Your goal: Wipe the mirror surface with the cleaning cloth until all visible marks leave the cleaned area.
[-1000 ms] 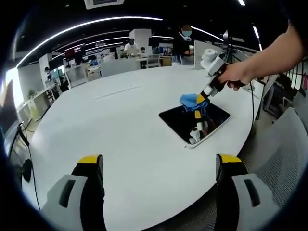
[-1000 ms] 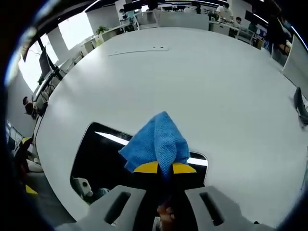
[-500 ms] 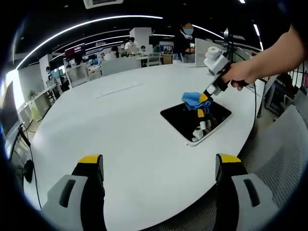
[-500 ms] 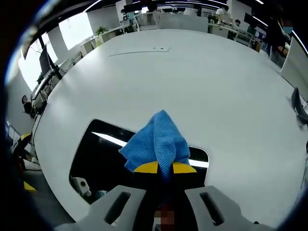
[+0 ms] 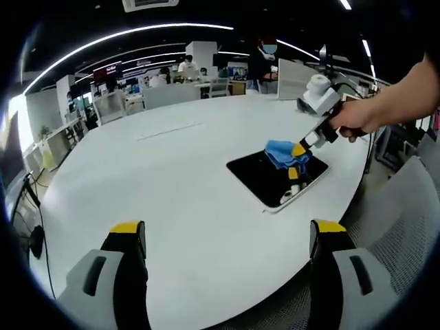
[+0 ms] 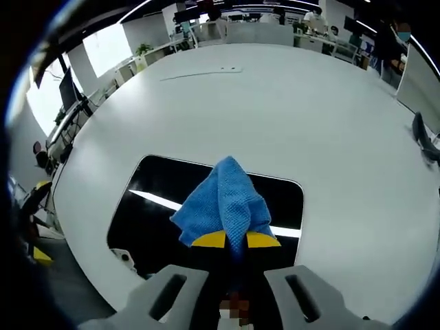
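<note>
A dark rectangular mirror (image 5: 271,177) (image 6: 168,199) lies flat on the round white table (image 5: 172,185) (image 6: 275,110), near its edge. My right gripper (image 6: 236,240) (image 5: 300,148) is shut on a blue cleaning cloth (image 6: 223,203) (image 5: 282,152), which hangs over the mirror's far right part in the left gripper view. A person's hand (image 5: 350,120) holds that gripper. My left gripper (image 5: 227,237) stands open and wide over the table's near side, well away from the mirror, with nothing between its fingers.
Desks, chairs and people fill the office beyond the table (image 5: 185,72). A grey mesh chair (image 5: 405,227) stands close by the table at the right. A thin seam with small fittings (image 6: 199,72) crosses the table's far side.
The right gripper with the cloth has drawn back toward the mirror's right edge, so more of the dark mirror shows ahead of the cloth. The left gripper has stayed put.
</note>
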